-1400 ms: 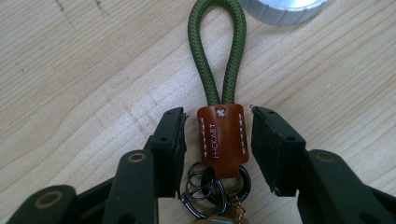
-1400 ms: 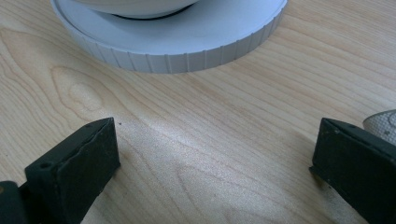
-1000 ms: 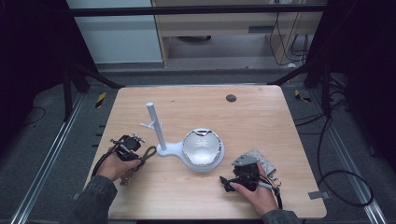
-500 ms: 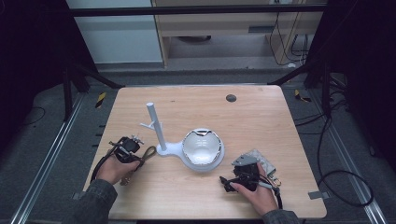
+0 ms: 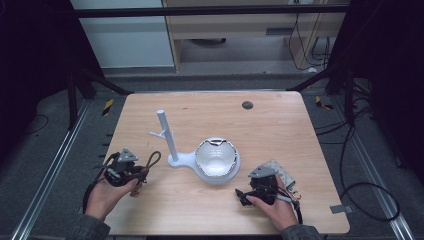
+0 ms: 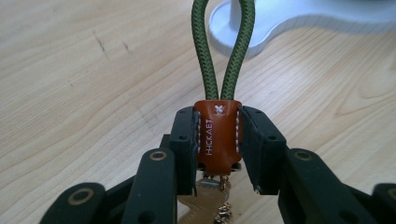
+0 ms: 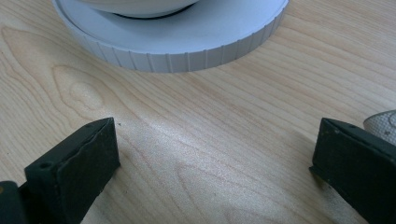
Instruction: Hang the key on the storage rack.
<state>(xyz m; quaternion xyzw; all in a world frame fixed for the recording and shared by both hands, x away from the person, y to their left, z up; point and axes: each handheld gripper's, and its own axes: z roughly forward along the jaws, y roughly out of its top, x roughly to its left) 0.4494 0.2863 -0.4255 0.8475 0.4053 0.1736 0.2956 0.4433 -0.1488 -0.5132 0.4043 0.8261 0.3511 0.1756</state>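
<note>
Green cord loop (image 6: 223,51) rising from its brown leather tab (image 6: 218,135), a key fob sits clamped in the left claw (image 6: 218,140), just off the counter (image 5: 280,125) near the white hook stand (image 5: 166,135) with its dish (image 5: 216,159). Pick-up looks done; hanging the loop on a peg remains. The right claw (image 7: 210,163) rests wide open and empty beside the dish.
</note>
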